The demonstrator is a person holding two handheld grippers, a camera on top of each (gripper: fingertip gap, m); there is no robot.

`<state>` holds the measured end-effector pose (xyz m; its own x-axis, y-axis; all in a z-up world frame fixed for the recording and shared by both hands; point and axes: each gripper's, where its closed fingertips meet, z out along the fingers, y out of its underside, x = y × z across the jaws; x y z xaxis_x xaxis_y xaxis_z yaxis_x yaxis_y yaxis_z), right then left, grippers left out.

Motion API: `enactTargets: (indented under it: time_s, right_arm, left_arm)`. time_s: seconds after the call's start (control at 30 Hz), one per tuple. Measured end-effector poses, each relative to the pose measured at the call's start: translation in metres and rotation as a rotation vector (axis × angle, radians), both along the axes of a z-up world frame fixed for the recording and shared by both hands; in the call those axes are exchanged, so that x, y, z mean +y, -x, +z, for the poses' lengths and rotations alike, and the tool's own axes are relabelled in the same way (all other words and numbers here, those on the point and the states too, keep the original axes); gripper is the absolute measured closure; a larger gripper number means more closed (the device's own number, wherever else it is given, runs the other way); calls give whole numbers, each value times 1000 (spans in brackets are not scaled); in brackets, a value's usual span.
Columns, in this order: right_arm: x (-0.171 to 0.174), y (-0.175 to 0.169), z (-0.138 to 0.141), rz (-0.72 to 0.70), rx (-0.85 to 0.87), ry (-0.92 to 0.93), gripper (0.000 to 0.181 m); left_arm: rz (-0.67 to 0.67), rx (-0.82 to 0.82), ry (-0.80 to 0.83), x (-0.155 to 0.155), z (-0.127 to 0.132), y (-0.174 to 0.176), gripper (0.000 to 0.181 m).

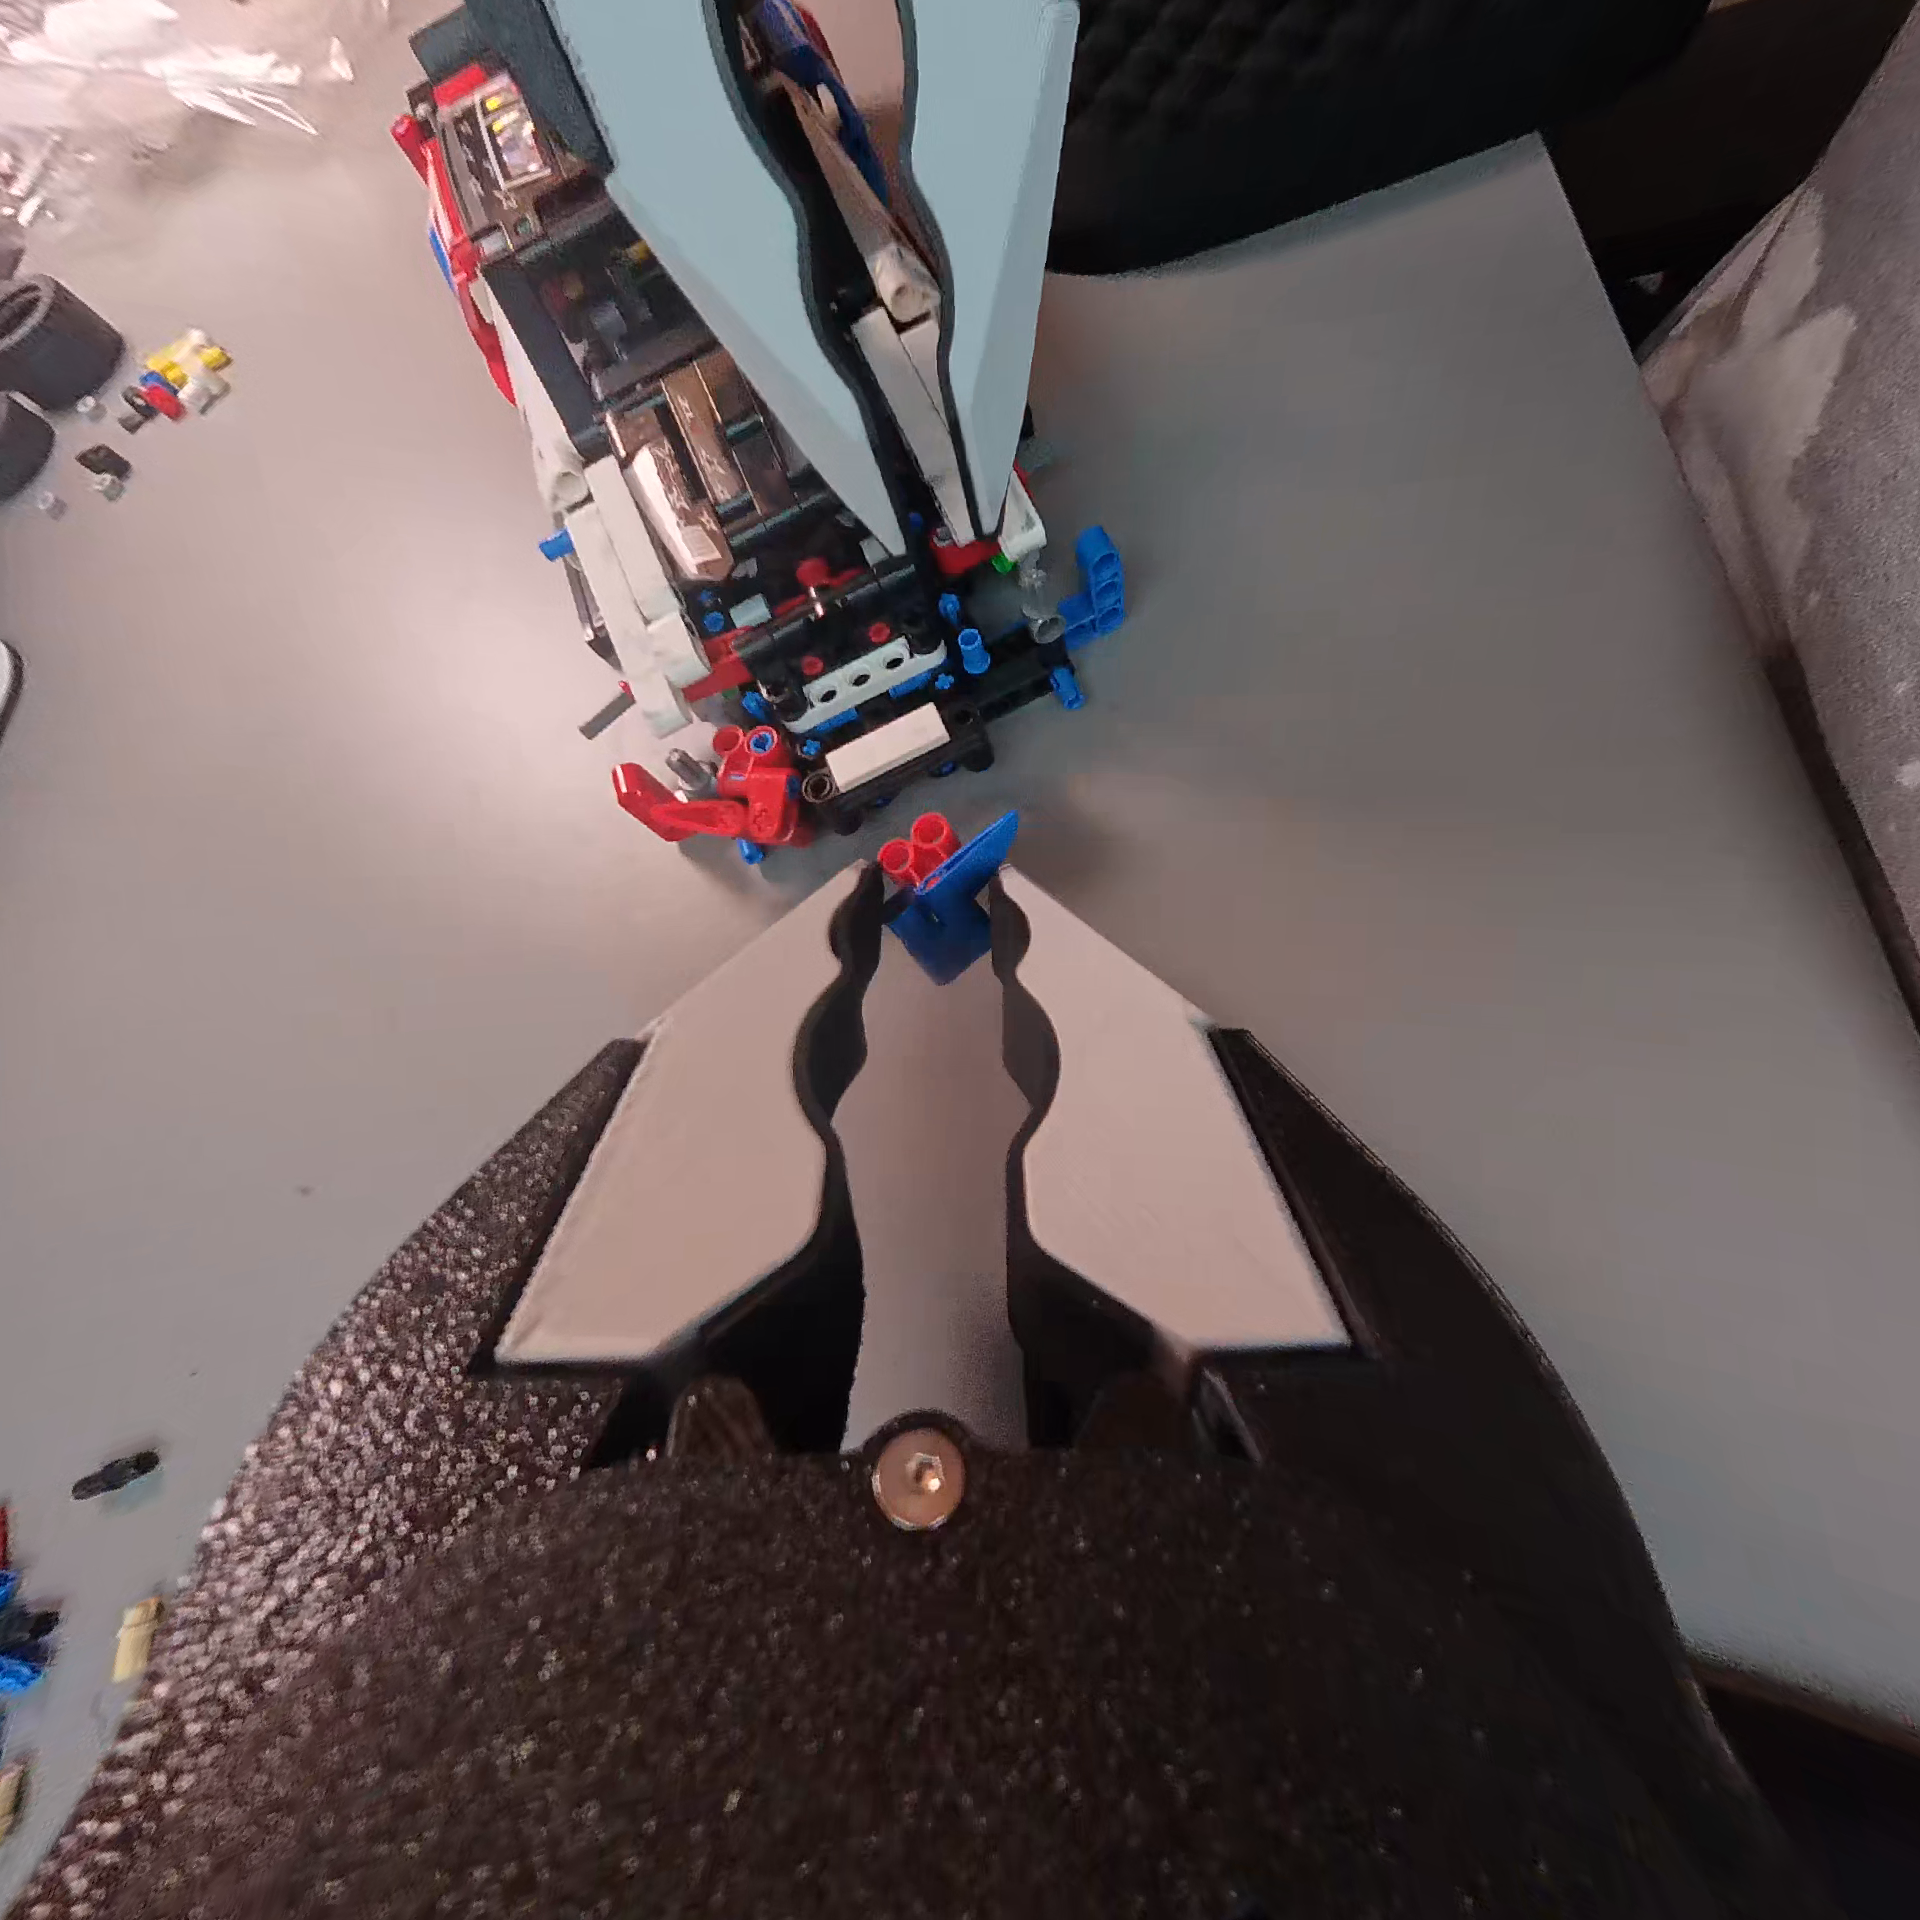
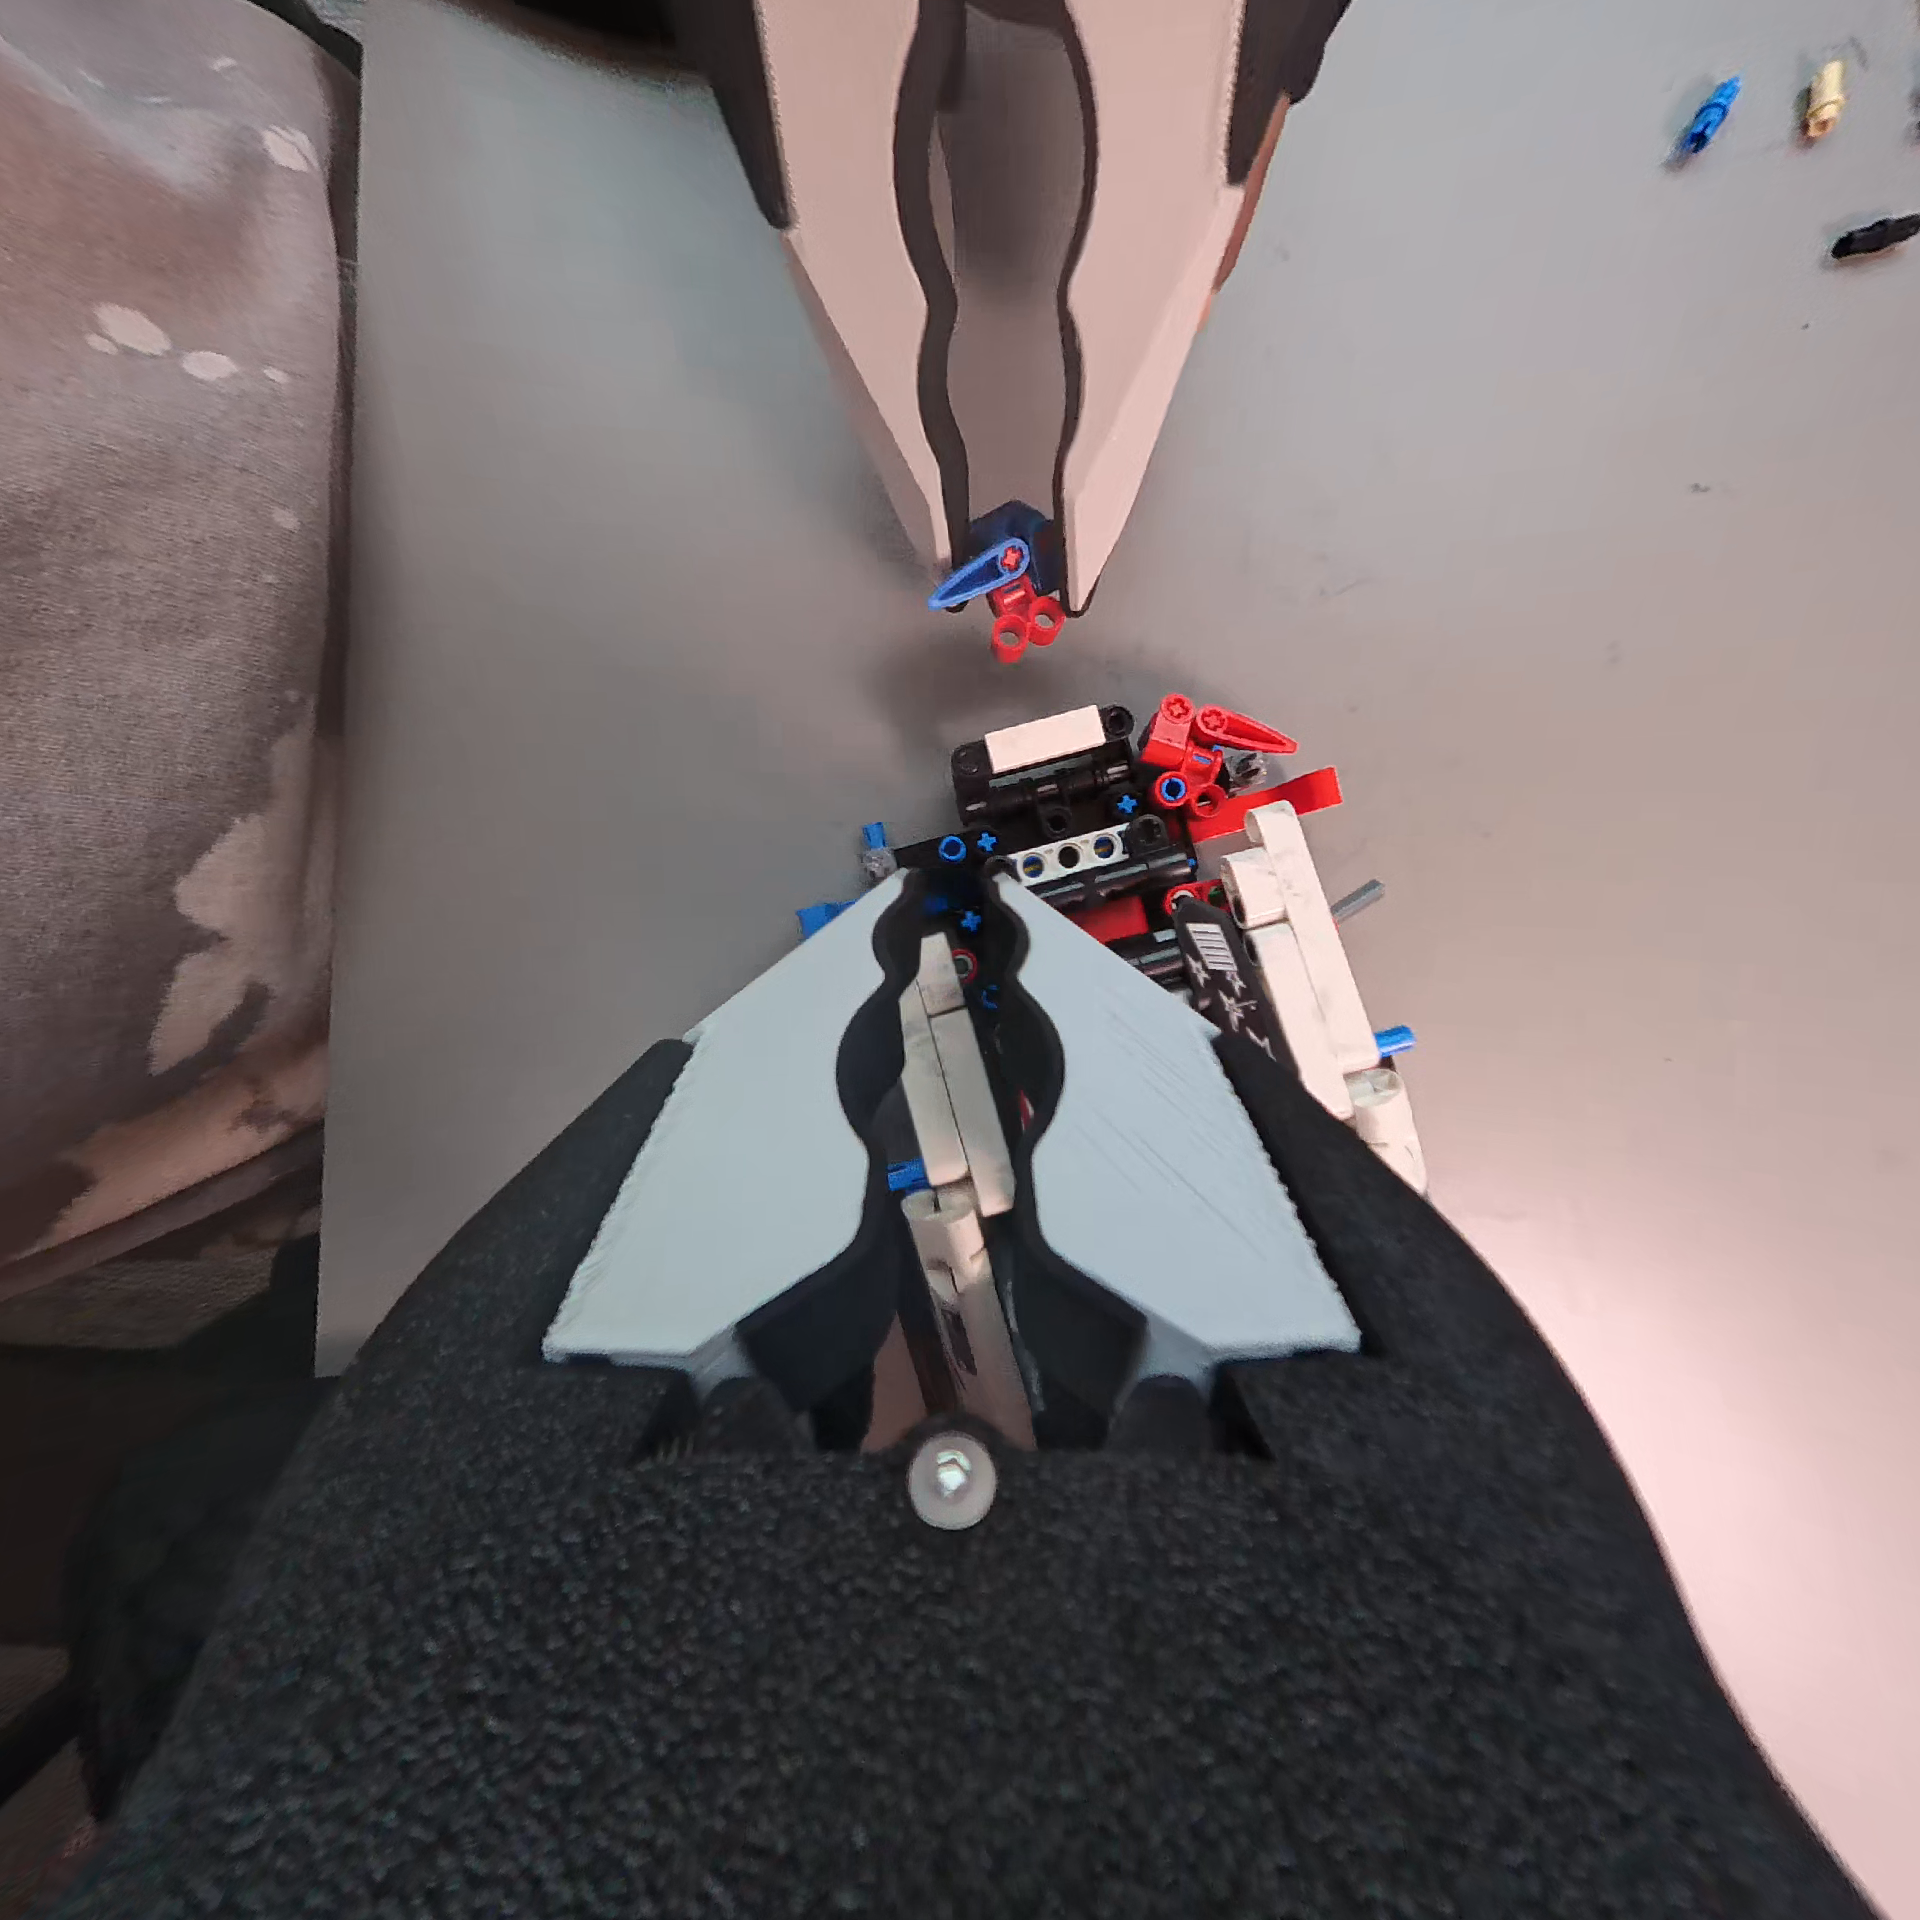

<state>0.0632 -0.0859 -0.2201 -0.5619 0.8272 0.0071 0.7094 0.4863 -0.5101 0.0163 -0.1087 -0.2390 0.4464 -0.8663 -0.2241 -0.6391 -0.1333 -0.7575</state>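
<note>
As things stand: a partly built brick model car (image 1: 665, 499) lies on a grey table (image 1: 1351, 727), its black frame end bare, with blue pins showing.
Left gripper (image 1: 930, 883): closed on a small blue-and-red piece (image 1: 940, 914), pinched at the fingertips.
Held piece: just off the model's frame end, near it but not touching; I cannot tell whether it rests on the table.
Right gripper (image 2: 951, 894): clamped on a white side panel (image 2: 951, 1091) of the model, reaching along its body towards the frame end.
Red wing part (image 1: 748, 790): already fitted on one corner of the frame end.
Opposite corner: no matching part.
Loose parts (image 1: 177, 379): well apart from the model, beside black tyres (image 1: 52, 332).
</note>
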Motion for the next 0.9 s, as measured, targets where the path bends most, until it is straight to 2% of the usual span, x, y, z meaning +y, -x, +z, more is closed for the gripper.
enactTargets:
  time_s: [0.03,0.37,0.9]
  right_arm:
    - [-1,0,0,4,3,1,172]
    - [-4,3,-3,34,-21,-35,173]
    - [12,9,-7,-3,-54,-152,171]
  left_arm:
    - [4,3,14,0,-3,1,162]
    - [36,35,40,0,-13,9,162]
    - [182,58,57,15,-18,33,160]
